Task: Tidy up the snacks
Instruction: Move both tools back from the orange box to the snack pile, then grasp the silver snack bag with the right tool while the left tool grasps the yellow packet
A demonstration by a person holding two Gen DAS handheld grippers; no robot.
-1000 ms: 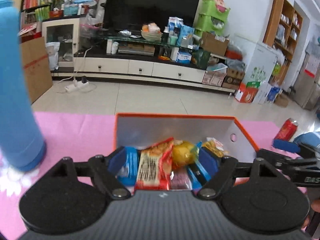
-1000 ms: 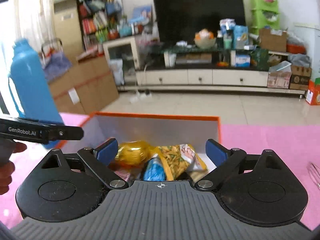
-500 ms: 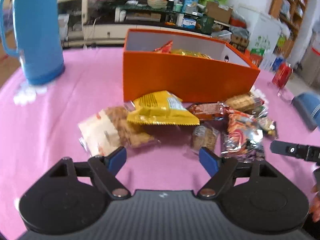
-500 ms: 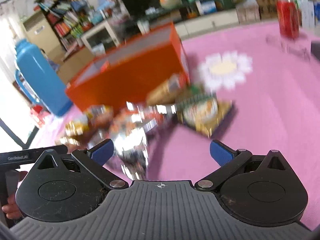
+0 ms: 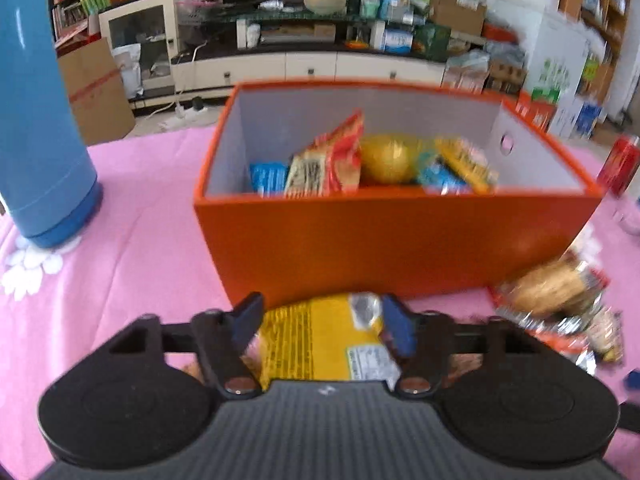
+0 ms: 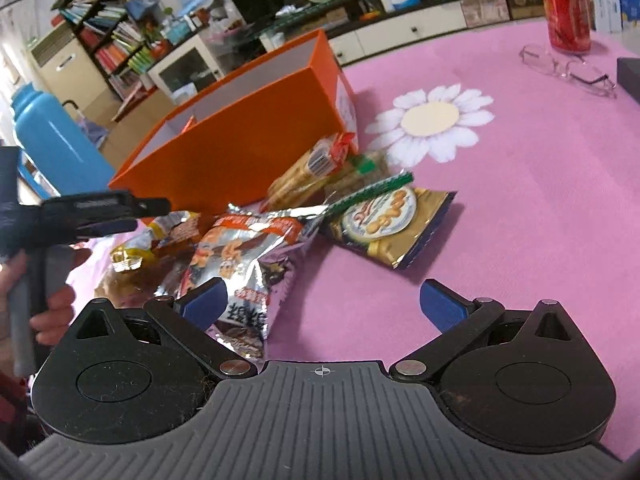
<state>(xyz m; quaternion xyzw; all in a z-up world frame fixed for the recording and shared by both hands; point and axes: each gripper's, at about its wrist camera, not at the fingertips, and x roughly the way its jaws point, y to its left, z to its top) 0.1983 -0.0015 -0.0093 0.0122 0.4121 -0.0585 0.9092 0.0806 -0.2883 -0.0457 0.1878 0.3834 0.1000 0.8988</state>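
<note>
Left wrist view: the yellow snack packet (image 5: 316, 340) lies on the pink table (image 5: 132, 240) just in front of the orange box (image 5: 392, 240), and the left hand-held gripper (image 5: 320, 322) is closing on it, its blue pads at the packet's two edges. Whether they already press is hard to tell through the blur. Half a second ago these jaws stood wider and short of the packet, with the whole spill of snacks spread ahead; now the packet fills the gap, so a pick-up for the box looks under way. A second ago this hand-held gripper hung over the box interior, where several packets (image 5: 328, 164) already sit.

Beside the box's right corner lie more loose snacks (image 5: 556, 300), blurred here. The right wrist view shows them better: a silver crisp bag (image 6: 248, 256), a gold biscuit packet (image 6: 388, 220) and a cracker sleeve (image 6: 308, 172) heaped against the box (image 6: 256, 140). The right hand-held gripper (image 6: 320, 304) stands spread wide and empty, its left pad over the silver bag. It too was above the box a second ago and has since dropped to the table. Much remains to be boxed.

Further out stand a blue flask (image 5: 36, 120), a red can (image 6: 566, 8) and a pair of glasses (image 6: 568, 68).
</note>
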